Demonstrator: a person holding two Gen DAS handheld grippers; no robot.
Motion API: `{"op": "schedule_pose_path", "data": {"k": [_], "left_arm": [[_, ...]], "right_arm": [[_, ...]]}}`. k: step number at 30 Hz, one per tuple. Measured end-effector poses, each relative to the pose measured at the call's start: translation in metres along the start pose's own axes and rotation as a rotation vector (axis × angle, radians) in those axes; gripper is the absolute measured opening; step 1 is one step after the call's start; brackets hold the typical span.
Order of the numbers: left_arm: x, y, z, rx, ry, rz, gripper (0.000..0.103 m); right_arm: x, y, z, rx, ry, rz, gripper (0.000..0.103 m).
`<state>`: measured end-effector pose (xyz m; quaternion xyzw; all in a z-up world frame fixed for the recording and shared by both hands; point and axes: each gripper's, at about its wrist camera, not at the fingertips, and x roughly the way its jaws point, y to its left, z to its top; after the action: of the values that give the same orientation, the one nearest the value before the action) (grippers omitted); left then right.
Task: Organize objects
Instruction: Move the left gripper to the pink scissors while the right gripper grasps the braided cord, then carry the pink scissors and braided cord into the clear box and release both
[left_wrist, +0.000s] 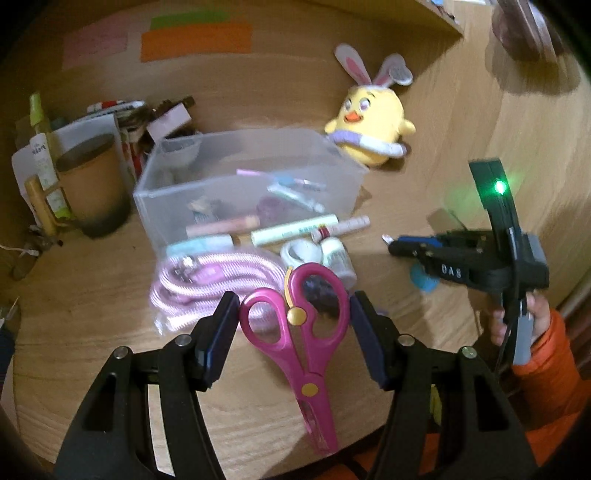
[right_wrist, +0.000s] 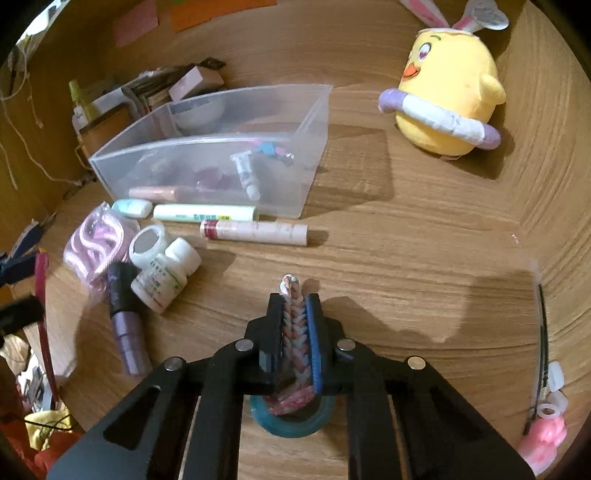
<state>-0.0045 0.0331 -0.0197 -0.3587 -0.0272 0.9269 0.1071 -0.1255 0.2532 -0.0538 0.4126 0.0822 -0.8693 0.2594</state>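
Note:
My left gripper (left_wrist: 293, 314) is shut on the pink scissors (left_wrist: 314, 369), its pads pressed against both handle loops while the blades point back toward the camera above the wooden table. My right gripper (right_wrist: 293, 306) is shut on a braided pink, white and blue band (right_wrist: 293, 291), which stands up between its pads above a teal ring (right_wrist: 291, 424). In the left wrist view the right gripper (left_wrist: 395, 245) sits to the right of the clear plastic bin (left_wrist: 251, 177). The bin (right_wrist: 221, 147) holds several tubes and small items.
In front of the bin lie a bagged pink cable (left_wrist: 207, 280), two tubes (right_wrist: 255, 230), a white bottle (right_wrist: 166, 277), a white tape roll (right_wrist: 147, 245) and a purple tube (right_wrist: 125, 321). A yellow chick plush (right_wrist: 447, 103) sits far right. A brown cup (left_wrist: 92, 184) and boxes crowd the far left.

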Motion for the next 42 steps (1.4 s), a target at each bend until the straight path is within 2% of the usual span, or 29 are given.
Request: {"op": "schedule_pose_path", "data": {"k": [8, 16, 27, 35, 42], "left_arm": [[-0.009, 0.023, 0.029, -0.063, -0.069, 0.003, 0.061], [-0.020, 0.033, 0.058, -0.077, -0.137, 0.004, 0.061], [-0.020, 0.053, 0.112, -0.072, -0.199, 0.085, 0.061], [-0.012, 0.072, 0.140, -0.092, -0.222, 0.130, 0.061], [0.011, 0.087, 0.152, -0.117, -0.218, 0.156, 0.061]], "right_arm": [[-0.032, 0.000, 0.016, 0.028, -0.118, 0.000, 0.010], [-0.055, 0.007, 0.043, 0.024, -0.209, 0.026, 0.010], [-0.060, 0.027, 0.092, 0.000, -0.308, 0.026, 0.010], [-0.043, 0.045, 0.129, -0.034, -0.313, 0.033, 0.010], [-0.011, 0.066, 0.146, -0.090, -0.260, 0.025, 0.010]]}}
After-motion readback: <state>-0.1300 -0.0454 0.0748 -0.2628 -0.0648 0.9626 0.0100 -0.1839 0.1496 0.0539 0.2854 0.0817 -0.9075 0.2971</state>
